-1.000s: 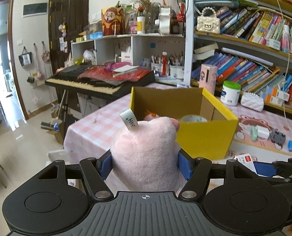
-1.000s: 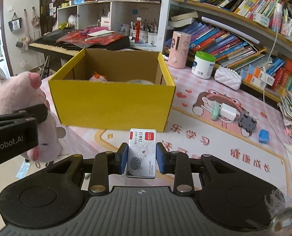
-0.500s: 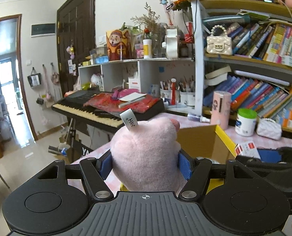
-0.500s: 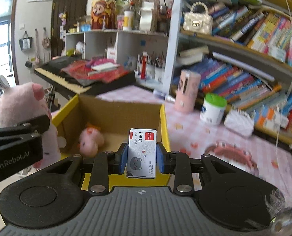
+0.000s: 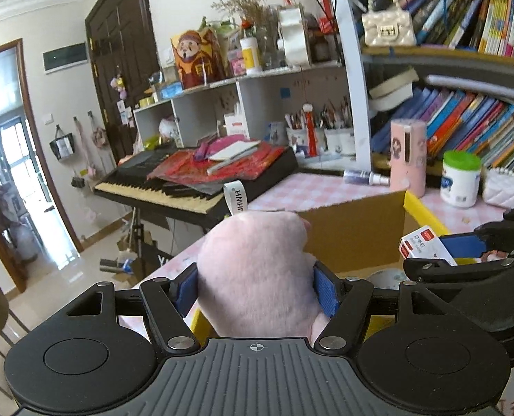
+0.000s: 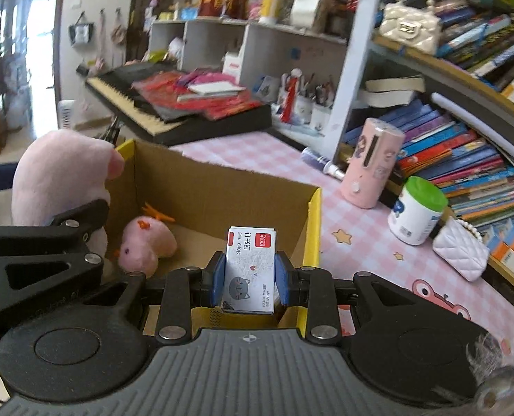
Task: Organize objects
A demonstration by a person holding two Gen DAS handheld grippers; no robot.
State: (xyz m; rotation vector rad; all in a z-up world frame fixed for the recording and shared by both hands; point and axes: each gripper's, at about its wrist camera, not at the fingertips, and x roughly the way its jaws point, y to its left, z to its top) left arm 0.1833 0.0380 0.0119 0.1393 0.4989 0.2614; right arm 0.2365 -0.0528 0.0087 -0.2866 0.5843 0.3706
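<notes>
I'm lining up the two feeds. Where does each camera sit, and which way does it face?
Left wrist: on the left gripper, facing keyboard and shelves; jaws hold the pink plush.
Right wrist: on the right gripper, looking down into the box; jaws hold the staple box.
Shared: plush, box, each other's gripper.

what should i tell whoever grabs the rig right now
Left tongs: shut on the big pink plush, at the yellow box's left edge.
Right tongs: shut on the small staples box, over the yellow box.
Done: a small pink plush toy already lies inside.
Left: release both items into the box. Other items on the table may still need sorting.
</notes>
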